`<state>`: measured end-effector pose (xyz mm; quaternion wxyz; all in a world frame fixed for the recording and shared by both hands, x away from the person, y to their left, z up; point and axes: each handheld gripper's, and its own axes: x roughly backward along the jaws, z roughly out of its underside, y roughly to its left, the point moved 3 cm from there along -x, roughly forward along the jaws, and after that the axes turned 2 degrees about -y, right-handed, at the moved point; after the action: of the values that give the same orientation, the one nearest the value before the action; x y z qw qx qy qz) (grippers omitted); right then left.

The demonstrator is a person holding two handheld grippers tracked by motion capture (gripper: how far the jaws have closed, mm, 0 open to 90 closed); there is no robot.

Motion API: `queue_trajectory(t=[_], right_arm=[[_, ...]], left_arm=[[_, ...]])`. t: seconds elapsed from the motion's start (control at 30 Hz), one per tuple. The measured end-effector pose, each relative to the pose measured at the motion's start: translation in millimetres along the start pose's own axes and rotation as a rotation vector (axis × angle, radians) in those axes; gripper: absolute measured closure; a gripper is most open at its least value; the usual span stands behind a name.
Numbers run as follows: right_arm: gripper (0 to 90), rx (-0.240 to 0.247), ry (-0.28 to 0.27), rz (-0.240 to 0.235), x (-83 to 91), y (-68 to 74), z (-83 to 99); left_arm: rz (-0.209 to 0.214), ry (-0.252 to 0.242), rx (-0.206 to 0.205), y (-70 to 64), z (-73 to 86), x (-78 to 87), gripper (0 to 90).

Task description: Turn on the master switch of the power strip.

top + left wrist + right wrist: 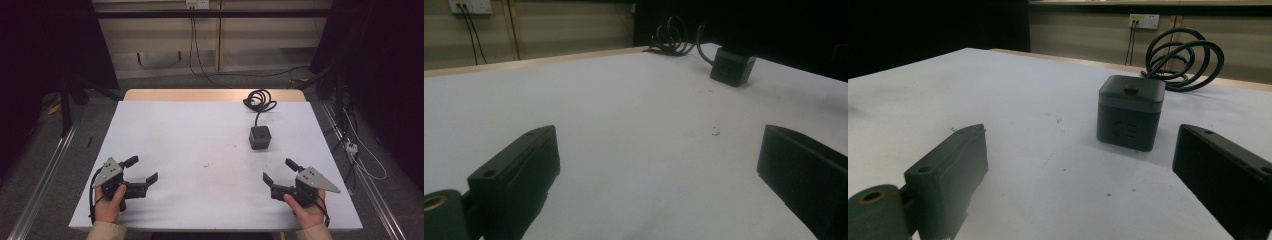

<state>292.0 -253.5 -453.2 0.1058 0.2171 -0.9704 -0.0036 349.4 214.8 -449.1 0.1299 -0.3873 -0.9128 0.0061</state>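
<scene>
A dark grey cube-shaped power socket (260,137) stands on the white table top, right of centre. Its black cable (260,100) coils behind it near the far edge. The cube (1131,112) sits just ahead of my right gripper's jaws, with the cable coil (1184,58) beyond it. From the left gripper view the cube (732,66) is far off at the upper right. My left gripper (144,170) rests open at the near left, held by a hand. My right gripper (277,170) is open at the near right, below the cube. Nothing lies between either pair of jaws.
The white sheet (200,150) covers a wooden table whose bare strip (200,95) shows at the far edge. Small dark specks (206,164) mark the middle. Metal rails (45,175) run along both sides on the floor. Loose cables (360,155) lie at the right.
</scene>
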Motion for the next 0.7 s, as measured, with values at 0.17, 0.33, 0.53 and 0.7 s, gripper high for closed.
queue_trajectory(t=[0.17,0.33,0.53,0.7], right_arm=[[7.9,0.005,0.012,0.013,-6.0,-3.5,-2.1],[10.9,0.005,0.018,0.035,-14.5,-10.5,-6.5],[12.6,0.009,0.034,0.045,-23.1,-13.9,-8.0],[14.3,0.02,0.044,0.045,-29.3,-13.3,-11.5]], left_arm=[[0.003,-0.001,-0.001,-0.1,0.0,-0.1,3.3],[0.0,-0.005,-0.001,0.4,0.0,0.6,3.3],[0.002,-0.002,0.0,0.5,0.5,1.6,3.3],[0.0,-0.007,0.004,0.4,0.5,2.1,3.3]])
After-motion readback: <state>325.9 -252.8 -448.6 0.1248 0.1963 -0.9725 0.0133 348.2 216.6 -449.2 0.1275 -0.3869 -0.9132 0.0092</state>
